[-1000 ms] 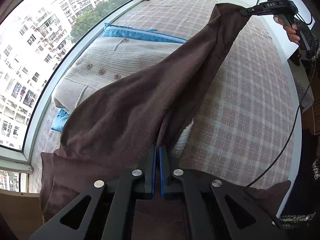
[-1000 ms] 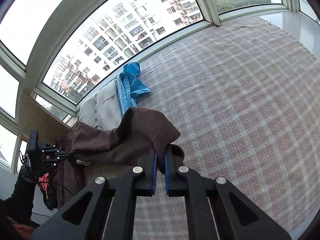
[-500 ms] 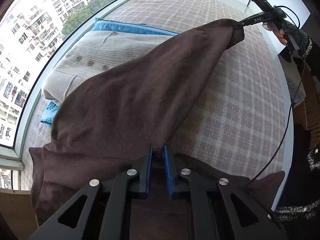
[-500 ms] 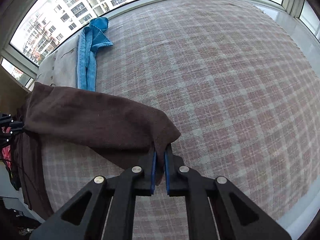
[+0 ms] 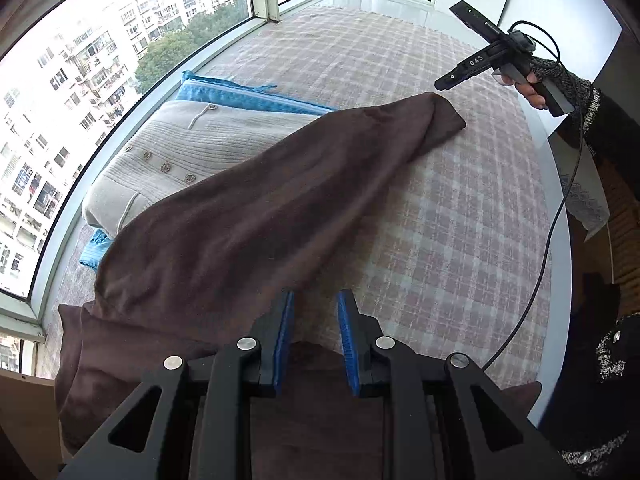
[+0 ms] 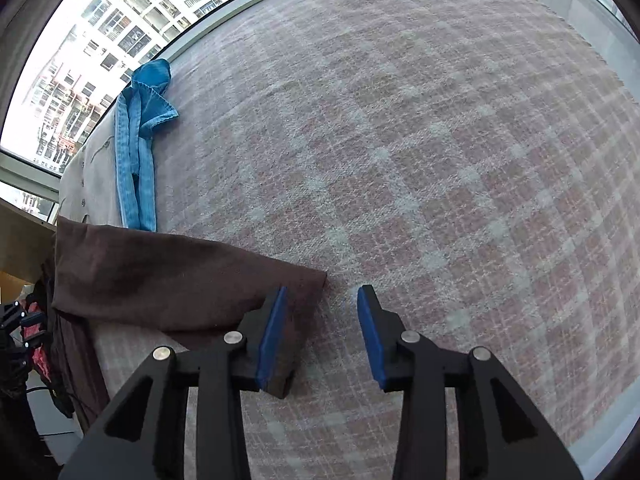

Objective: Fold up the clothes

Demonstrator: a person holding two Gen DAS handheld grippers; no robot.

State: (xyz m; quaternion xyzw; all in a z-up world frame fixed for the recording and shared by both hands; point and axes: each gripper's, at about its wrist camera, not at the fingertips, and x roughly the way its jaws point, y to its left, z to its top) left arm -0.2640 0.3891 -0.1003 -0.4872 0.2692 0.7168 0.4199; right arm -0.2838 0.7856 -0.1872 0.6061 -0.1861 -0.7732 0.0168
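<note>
Brown garment (image 5: pixel 248 216) lies spread at centre, unfolded; both grippers, L (image 5: pixel 316 312) & R (image 6: pixel 322 304), opening, released. Cardigan (image 5: pixel 192 148) upper left is folded.

The only readable text is "DAS", in pale capital letters on the black arm of the right hand-held gripper (image 5: pixel 442 85), seen from the left wrist camera. The letters sit partway along that arm, between its tip and the person's hand (image 5: pixel 534 90) that grips the handle. Seen from the right wrist, nothing can be read. The distant apartment blocks (image 5: pixel 92 76) outside the window carry no lettering that can be made out.
</note>
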